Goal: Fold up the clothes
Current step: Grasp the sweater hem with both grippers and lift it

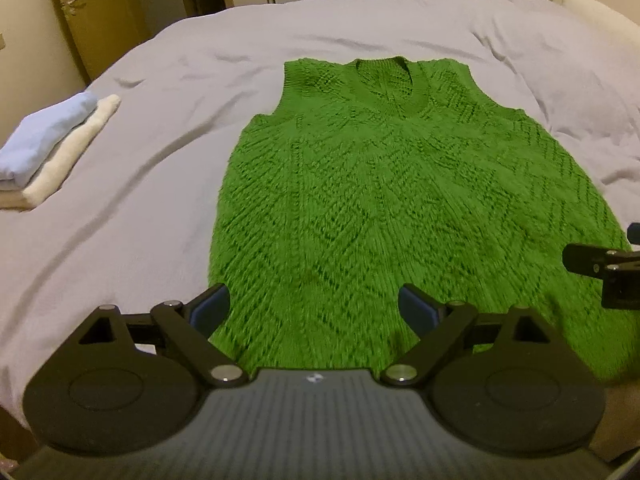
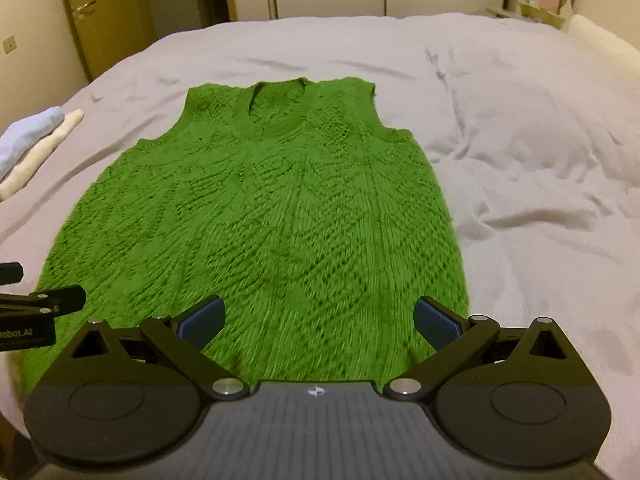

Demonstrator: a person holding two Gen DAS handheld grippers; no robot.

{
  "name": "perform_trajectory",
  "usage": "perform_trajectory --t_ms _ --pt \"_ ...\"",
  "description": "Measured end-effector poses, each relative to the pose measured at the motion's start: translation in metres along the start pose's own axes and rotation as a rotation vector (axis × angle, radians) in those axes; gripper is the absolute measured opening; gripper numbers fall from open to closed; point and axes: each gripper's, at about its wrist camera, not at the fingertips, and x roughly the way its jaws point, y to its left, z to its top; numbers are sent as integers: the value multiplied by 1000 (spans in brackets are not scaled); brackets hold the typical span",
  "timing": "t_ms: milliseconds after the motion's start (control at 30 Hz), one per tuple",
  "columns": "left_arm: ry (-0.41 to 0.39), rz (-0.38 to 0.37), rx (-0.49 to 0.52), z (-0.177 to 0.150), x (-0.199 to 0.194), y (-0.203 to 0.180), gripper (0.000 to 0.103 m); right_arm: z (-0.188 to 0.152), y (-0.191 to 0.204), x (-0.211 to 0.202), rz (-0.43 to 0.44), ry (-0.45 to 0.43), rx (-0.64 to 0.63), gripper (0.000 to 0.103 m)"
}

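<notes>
Green knitted vest (image 1: 400, 208) is lying spread flat on the grey bed (image 1: 160, 184), and we are holding both grippers just above its bottom edge.

We are keeping the left gripper (image 1: 314, 310) wide apart with nothing in it, over the bottom left part of the vest. We are keeping the right gripper (image 2: 318, 320) wide apart and empty too, over the bottom right part. Far ahead of both grippers, the neck hole is pointing away from us. Off to the left, a blue and white folded pile (image 1: 52, 148) is sitting on the bed, well apart from the vest. We think we are getting ready to fold this vest. For that, each gripper needs to pinch an edge and lift it over.
</notes>
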Motion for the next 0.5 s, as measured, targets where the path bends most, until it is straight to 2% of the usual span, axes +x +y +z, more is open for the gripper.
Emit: perform_trajectory --t_ms 100,200,300,367,500 --pt "6 -58 2 13 18 6 89 18 -9 19 40 -4 -22 103" --pt "11 -157 0 31 36 16 89 37 -18 37 80 -8 -44 103" --pt "7 -219 10 53 57 26 88 55 -27 56 119 -13 -66 99" --pt "3 -245 13 68 71 32 85 68 -33 70 147 -12 -78 95" --pt "2 -292 26 100 107 44 70 97 -46 107 211 24 -68 71"
